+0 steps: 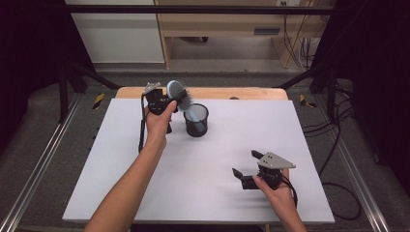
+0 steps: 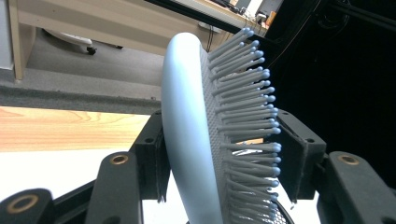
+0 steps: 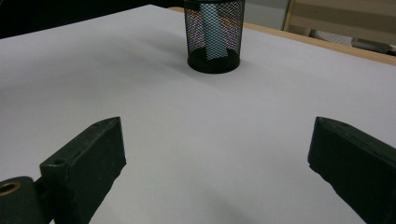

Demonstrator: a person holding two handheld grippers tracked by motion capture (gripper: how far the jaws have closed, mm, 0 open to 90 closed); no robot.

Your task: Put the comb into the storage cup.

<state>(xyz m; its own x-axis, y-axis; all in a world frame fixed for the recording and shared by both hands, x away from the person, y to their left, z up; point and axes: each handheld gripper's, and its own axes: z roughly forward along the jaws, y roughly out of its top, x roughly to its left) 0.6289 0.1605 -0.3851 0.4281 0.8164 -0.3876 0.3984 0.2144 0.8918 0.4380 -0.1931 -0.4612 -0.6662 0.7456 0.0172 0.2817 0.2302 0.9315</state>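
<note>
In the high view, the left tongs (image 1: 170,102) are held at the far left part of the white worktop (image 1: 145,183), just left of a black mesh cup (image 1: 196,121). A pale blue brush (image 1: 180,95) stands tilted in the cup, its handle down inside and its head up and out to the left, lying at the left tongs. The left hand (image 1: 158,123) grips the tool from below. The right tongs (image 1: 245,170) sit low over the near right part of the worktop, well apart from the cup, jaws spread with nothing in them, held by the right hand (image 1: 271,185). In the left gripper view, the brush (image 2: 205,135) head stands between the two jaws, its smooth back toward the left jaw and its bristles (image 2: 247,112) toward the right one. The back lies against the left jaw; the bristle tips reach the right jaw, though whether that pad presses them cannot be told. The cup's rim (image 2: 280,215) shows at the bottom edge. In the right gripper view, both jaws stand wide apart over the bare worktop (image 3: 140,84), nothing between them. Farther off, the cup (image 3: 215,37) stands upright, and the handle (image 3: 212,32) shows through its mesh, reaching down to the bottom.
</note>
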